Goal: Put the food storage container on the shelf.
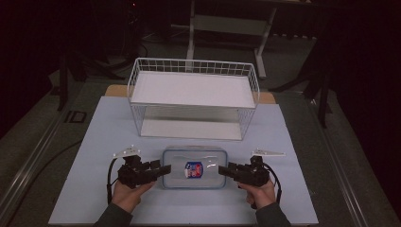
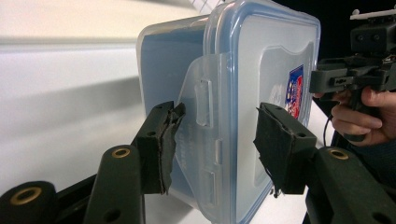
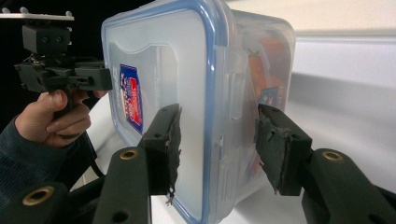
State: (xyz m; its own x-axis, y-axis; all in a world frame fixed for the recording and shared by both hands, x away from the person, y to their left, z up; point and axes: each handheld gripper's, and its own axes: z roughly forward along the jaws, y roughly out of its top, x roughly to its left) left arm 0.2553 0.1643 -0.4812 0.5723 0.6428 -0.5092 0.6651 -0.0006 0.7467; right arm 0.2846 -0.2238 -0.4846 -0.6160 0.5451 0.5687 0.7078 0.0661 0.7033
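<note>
Dim surroundings, brightly lit tabletop

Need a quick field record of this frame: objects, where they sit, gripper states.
container: clear plastic box with blue-rimmed lid, lid on, near edge of table, sticker on lid
rack: white wire shelf rack, two tiers, behind the container
surface: pale mat on table
left hand-held gripper: open, jaws straddling the container's left end at the latch
right hand-held gripper: open, jaws straddling the container's right end
contact: cannot tell if the pads touch the box
</note>
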